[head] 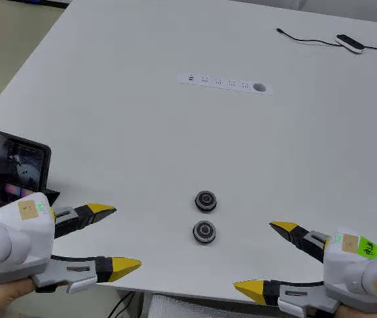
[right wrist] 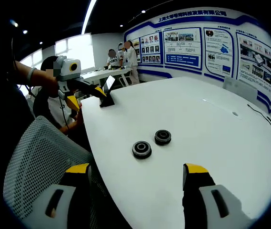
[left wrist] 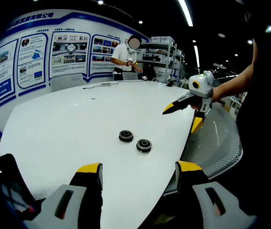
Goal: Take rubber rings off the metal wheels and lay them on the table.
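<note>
Two wheels, white table (right wrist: pixel 197 109)
Contents: nearer wheel (right wrist: pixel 142 149) and farther wheel (right wrist: pixel 162 137), just apart, by the table's edge; right gripper (right wrist: pixel 136 168) jaws spread, empty; left gripper (right wrist: pixel 87 97) off that edge.

On the tabletop (head: pixel 142 132), near its front edge, the far wheel (head: pixel 205 201) lies just behind the near wheel (head: pixel 204 232), both between the left gripper (head: pixel 125 237) and the right gripper (head: pixel 254 256).

- Wall heading (right wrist: pixel 192 14), right gripper view: blue Chinese characters, apparently ending 有限公司; the rest is not legible.
- The same wall heading (left wrist: pixel 30 19), left gripper view: too blurred to read.
- Wall posters (right wrist: pixel 183 47): print too small.
- Green sticker (head: pixel 368 249) on right gripper (head: pixel 256 256): dark writing, illegible.
- Tan sticker (head: pixel 28 209) on left gripper (head: pixel 126 237): faint mark, illegible.
- Power strip (head: pixel 224 83): markings too small.
</note>
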